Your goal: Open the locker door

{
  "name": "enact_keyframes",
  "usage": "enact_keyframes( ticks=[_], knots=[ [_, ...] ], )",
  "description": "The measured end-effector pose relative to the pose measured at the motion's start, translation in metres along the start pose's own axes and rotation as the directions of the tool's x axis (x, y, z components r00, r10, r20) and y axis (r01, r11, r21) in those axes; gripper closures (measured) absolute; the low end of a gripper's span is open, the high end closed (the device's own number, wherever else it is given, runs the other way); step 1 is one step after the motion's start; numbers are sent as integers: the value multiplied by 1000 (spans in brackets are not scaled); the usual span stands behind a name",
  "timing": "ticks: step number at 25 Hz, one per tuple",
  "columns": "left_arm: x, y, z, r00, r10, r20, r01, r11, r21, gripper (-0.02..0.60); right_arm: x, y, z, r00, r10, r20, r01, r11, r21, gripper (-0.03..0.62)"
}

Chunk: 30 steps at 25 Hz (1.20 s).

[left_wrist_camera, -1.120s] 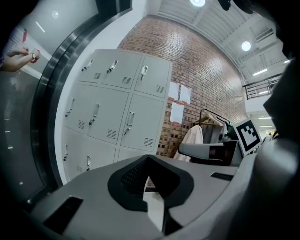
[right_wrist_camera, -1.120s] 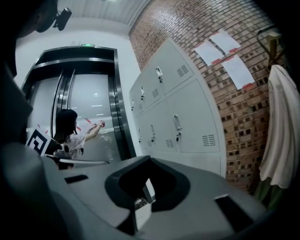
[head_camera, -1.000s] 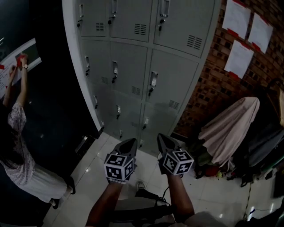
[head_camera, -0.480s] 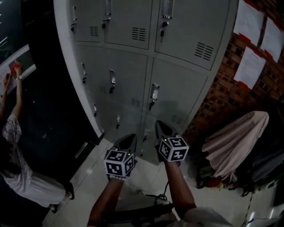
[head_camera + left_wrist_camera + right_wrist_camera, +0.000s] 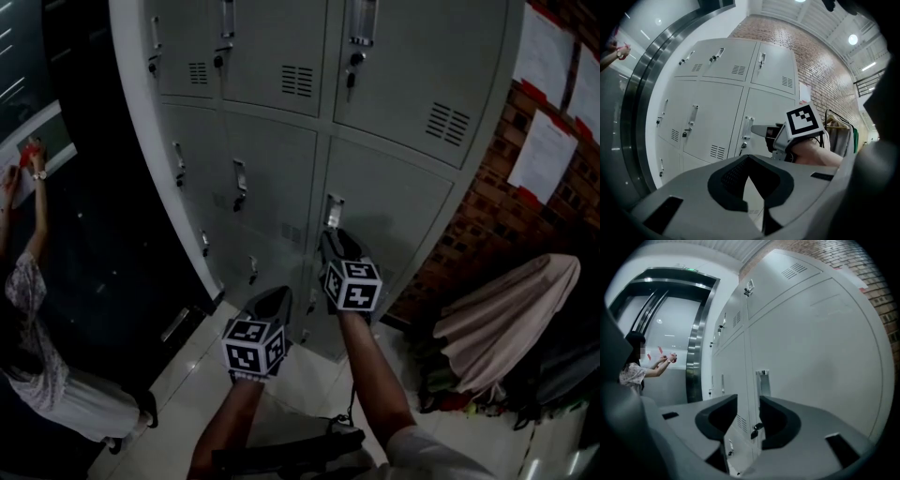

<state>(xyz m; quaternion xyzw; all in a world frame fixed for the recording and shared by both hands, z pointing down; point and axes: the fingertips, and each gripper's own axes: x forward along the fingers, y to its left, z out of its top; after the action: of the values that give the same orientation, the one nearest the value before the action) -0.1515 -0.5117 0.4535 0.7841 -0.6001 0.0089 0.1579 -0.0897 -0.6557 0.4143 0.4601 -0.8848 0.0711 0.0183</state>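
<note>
right claw, jaws opening, locker door edge and latch between them

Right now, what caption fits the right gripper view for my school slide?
Right gripper, jaws opening with nothing held, faces the handle on a closed grey locker door.

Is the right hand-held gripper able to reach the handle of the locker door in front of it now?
Probably yes. The right hand-held gripper faces the handle from close by; its jaws are opening with nothing between them, and nothing blocks the way.
</note>
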Motion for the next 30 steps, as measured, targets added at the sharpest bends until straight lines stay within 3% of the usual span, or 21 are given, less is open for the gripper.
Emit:
enact_keyframes(
  ticks=[5, 14, 21, 30],
  knots=[
    [9, 12, -2, 1000, 21, -3, -21, 1000, -9, 583, 32, -5, 3, 1000, -23, 0, 23, 1000, 1, 414],
    [10, 33, -8, 998, 63, -10, -63, 998, -28, 583, 66, -13, -8, 991, -136, -9, 136, 989, -50, 399],
    [10, 46, -13, 996, 87, -18, -88, 995, -43, 583, 80, -8, -14, 986, -165, -15, 163, 982, -95, 398],
    [2, 52, -17, 995, 98, -21, -99, 994, -52, 583, 68, 4, -13, 991, -136, -12, 135, 987, -83, 399]
  ],
)
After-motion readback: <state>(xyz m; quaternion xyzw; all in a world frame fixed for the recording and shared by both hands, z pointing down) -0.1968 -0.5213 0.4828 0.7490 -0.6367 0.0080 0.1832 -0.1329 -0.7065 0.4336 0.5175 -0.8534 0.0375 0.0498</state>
